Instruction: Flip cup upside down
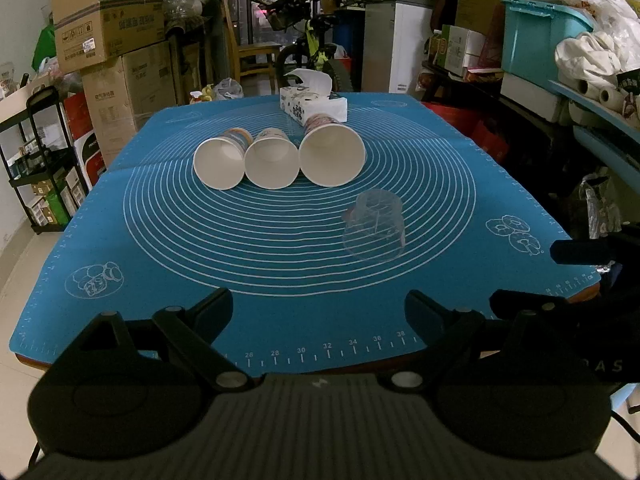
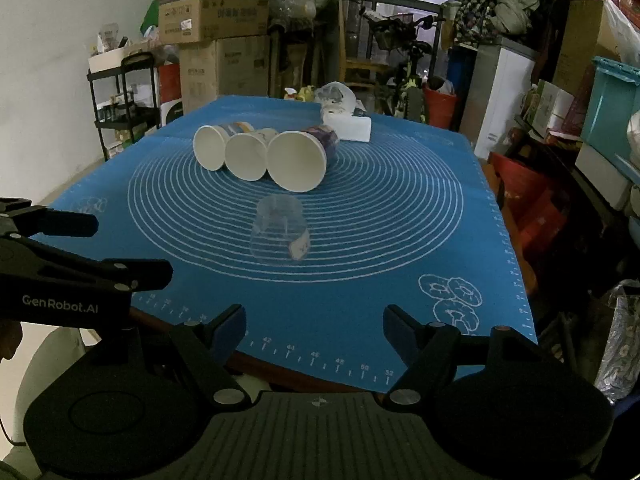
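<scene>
A clear plastic cup [image 1: 374, 226] lies on its side on the blue mat [image 1: 280, 264], mouth toward me; it also shows in the right wrist view [image 2: 280, 227]. Three paper cups lie on their sides in a row behind it: left [image 1: 219, 163], middle [image 1: 272, 162], right [image 1: 332, 154]; in the right wrist view they are left [image 2: 210, 147], middle [image 2: 247, 156] and right [image 2: 298, 160]. My left gripper [image 1: 318, 312] is open and empty above the mat's near edge. My right gripper [image 2: 314, 326] is open and empty near the front edge, with the clear cup ahead.
A tissue box [image 1: 312, 100] stands at the mat's far side, behind the paper cups. Cardboard boxes [image 1: 108, 40] and a black rack [image 1: 40, 160] are at the left, shelves and a teal bin [image 1: 536, 36] at the right. The other gripper [image 2: 60, 280] shows at the left.
</scene>
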`<state>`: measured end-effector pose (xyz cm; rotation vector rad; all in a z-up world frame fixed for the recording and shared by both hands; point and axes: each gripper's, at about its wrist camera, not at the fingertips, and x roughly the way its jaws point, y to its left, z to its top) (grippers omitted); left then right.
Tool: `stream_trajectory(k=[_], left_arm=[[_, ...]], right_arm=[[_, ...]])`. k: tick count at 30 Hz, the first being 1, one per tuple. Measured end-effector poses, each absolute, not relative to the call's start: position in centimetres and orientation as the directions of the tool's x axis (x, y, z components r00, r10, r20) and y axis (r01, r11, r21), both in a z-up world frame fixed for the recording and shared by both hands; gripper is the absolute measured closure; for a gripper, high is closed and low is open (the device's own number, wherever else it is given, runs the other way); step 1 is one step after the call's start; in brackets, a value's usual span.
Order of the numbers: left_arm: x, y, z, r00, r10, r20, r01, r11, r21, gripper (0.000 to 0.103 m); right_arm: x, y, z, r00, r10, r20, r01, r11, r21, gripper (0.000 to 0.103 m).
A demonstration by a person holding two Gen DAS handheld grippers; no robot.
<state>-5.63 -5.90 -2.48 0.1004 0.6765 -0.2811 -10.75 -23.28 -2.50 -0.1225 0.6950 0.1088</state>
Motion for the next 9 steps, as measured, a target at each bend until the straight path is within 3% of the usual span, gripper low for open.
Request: stream_trajectory(k=[9], left_arm=[[-5.51,-6.0,-2.58,0.74,-0.221,-0.635,0.284,0.959,-0.003,0.011]], right_arm=[[-10.72,-23.53,-2.65,0.758,0.06,-0.649,-0.143,0.987,-0.076,0.024]])
